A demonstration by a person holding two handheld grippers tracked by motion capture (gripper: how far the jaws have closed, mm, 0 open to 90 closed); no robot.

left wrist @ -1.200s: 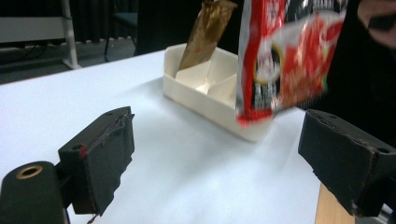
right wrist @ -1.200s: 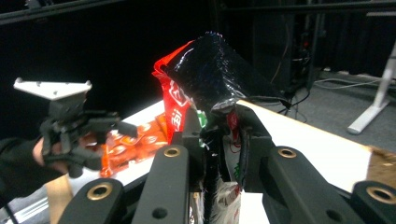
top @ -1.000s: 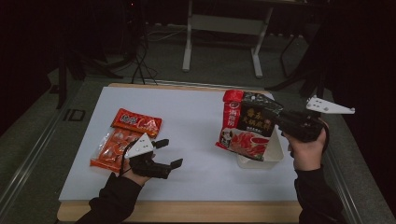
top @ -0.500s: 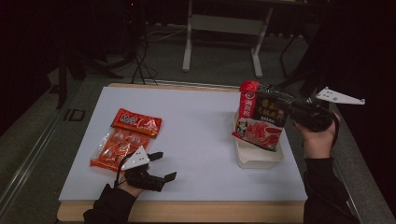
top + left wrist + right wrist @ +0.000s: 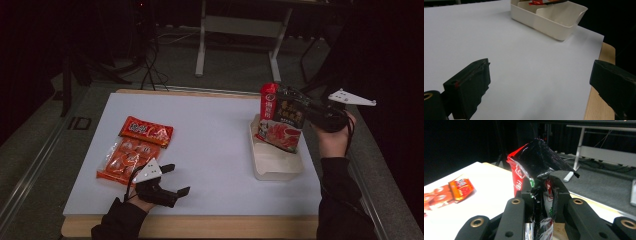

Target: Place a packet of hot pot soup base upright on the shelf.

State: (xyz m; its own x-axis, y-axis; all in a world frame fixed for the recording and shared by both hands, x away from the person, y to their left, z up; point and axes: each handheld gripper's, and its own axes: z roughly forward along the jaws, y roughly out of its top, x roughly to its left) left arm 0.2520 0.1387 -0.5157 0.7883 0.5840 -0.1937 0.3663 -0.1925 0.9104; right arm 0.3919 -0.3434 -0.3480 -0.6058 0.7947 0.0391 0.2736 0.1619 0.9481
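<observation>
A black and red snack packet (image 5: 280, 120) hangs upright with its lower end inside the cream bin (image 5: 277, 167) at the right of the table. My right gripper (image 5: 307, 111) is shut on the packet's upper edge; in the right gripper view the crumpled packet (image 5: 537, 162) rises from between the jaws. My left gripper (image 5: 175, 180) rests low near the table's front edge, open, with nothing between its fingers (image 5: 469, 86). Beyond them in the left gripper view stands the cream bin (image 5: 554, 21), and the packet's red edge (image 5: 536, 2) shows inside it.
Two orange-red snack packets (image 5: 135, 150) lie on the white mat (image 5: 210, 140) at the left, just beyond my left gripper; they also appear at the left as orange packets (image 5: 446, 191). A metal stand (image 5: 240, 30) is on the floor behind the table.
My right gripper has carried the black and red packet rightward and turned it upright over the bin. My left gripper has drawn back toward the table's front edge.
</observation>
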